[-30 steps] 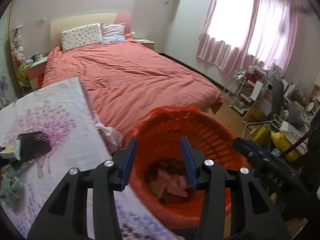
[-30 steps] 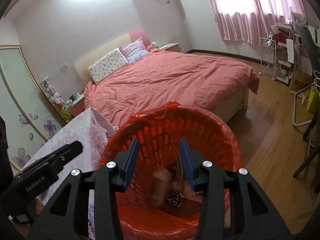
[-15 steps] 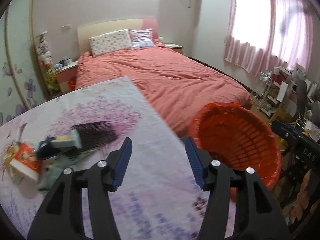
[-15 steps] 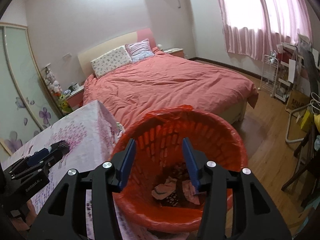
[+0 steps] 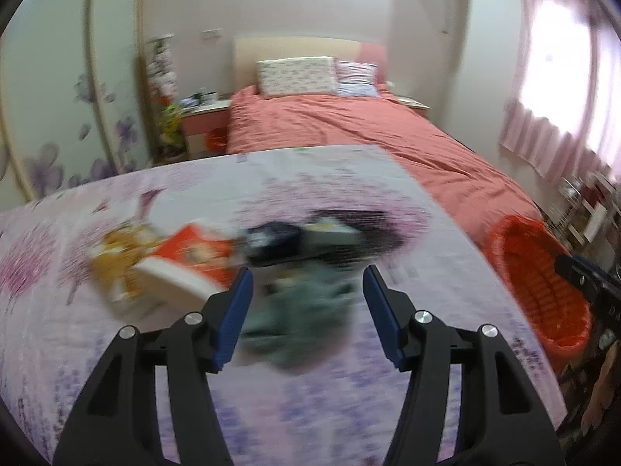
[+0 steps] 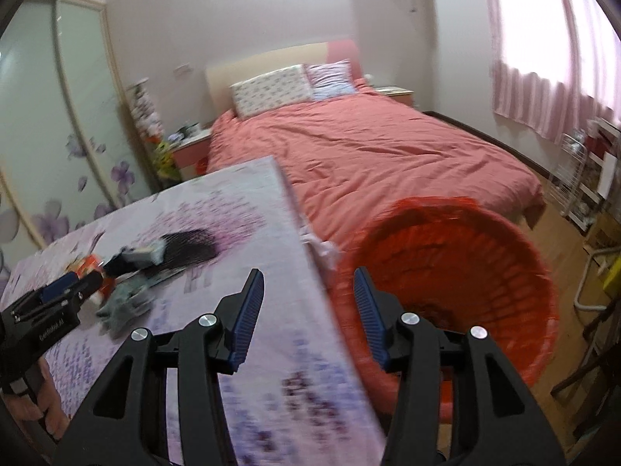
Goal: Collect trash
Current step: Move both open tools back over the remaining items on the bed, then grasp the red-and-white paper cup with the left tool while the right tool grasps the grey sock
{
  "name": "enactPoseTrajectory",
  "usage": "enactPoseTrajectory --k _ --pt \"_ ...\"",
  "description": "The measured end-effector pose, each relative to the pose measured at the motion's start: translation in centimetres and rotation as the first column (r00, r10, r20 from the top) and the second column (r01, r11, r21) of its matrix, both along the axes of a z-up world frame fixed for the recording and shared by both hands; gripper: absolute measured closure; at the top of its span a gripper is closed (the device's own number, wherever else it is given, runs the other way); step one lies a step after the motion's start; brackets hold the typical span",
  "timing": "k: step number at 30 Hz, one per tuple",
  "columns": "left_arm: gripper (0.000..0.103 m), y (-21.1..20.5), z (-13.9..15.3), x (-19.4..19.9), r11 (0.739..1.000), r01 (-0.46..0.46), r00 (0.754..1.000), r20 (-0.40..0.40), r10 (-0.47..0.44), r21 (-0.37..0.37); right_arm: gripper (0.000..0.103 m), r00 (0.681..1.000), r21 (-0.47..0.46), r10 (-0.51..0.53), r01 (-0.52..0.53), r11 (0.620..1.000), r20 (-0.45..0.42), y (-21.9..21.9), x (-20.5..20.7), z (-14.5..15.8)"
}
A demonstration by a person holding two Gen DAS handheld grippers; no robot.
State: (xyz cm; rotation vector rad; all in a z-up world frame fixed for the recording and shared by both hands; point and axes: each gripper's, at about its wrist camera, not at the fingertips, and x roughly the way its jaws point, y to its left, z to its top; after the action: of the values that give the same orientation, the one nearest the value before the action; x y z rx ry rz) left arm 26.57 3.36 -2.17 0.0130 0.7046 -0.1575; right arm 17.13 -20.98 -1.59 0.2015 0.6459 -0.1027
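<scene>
Hand-held gripper [image 5: 306, 310] above blurred trash [image 5: 299, 322]

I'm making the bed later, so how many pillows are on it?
2. A floral pillow lies at the head of the bed on its left side, and a striped pillow lies right beside it. Others could be hidden behind them.

You see an orange-red basket [image 6: 458, 272] beside a table [image 5: 349, 407] covered in white cloth with purple floral print. The bed [image 6: 368, 151] has a salmon-pink cover. Curtains [image 6: 543, 58] are pink. Both grippers carry black arms and blue pads [image 5: 233, 314].
</scene>
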Motion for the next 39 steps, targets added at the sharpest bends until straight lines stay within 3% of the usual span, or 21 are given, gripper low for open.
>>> enactPoseTrajectory --k 8,16,24,27,28,32,39 --pt "0.038 9.5 -0.8 -0.1 0.984 -0.175 0.985 -0.004 0.175 0.007 0.054 0.987 -0.019 0.154 -0.156 0.988 -0.054 8.0 2.8 -1.2" --pt "0.035 14.4 -2.1 -0.1 0.973 -0.231 0.973 -0.022 0.231 -0.004 0.054 0.962 -0.052 0.249 -0.256 0.965 -0.110 14.7 5.7 -3.1" --pt "0.035 13.8 -2.8 1.4 0.980 -0.200 0.979 -0.037 0.200 -0.019 0.054 0.955 -0.033 0.235 -0.245 0.969 -0.181 16.2 7.9 -5.0" --pt "0.035 12.8 -3.0 2.1 0.984 -0.176 0.984 -0.036 0.176 -0.003 0.072 0.947 -0.016 0.244 -0.253 0.967 -0.210 16.1 7.7 -6.0" --pt "0.036 12.5 -3.1 2.3 0.986 -0.169 0.985 -0.034 0.169 0.005 0.083 0.947 0.004 0.252 -0.256 0.967 -0.201 15.8 7.5 -5.9" --pt "0.040 11.5 -3.3 3.0 0.989 -0.147 0.988 -0.034 0.148 0.034 0.090 0.951 -0.021 0.235 -0.244 0.970 -0.199 14.8 6.2 -5.7" --pt "0.046 10.5 -4.1 4.3 0.989 -0.127 0.990 -0.050 0.131 0.076 0.090 0.982 -0.142 0.017 -0.044 0.989 -0.187 9.5 5.4 -5.2"
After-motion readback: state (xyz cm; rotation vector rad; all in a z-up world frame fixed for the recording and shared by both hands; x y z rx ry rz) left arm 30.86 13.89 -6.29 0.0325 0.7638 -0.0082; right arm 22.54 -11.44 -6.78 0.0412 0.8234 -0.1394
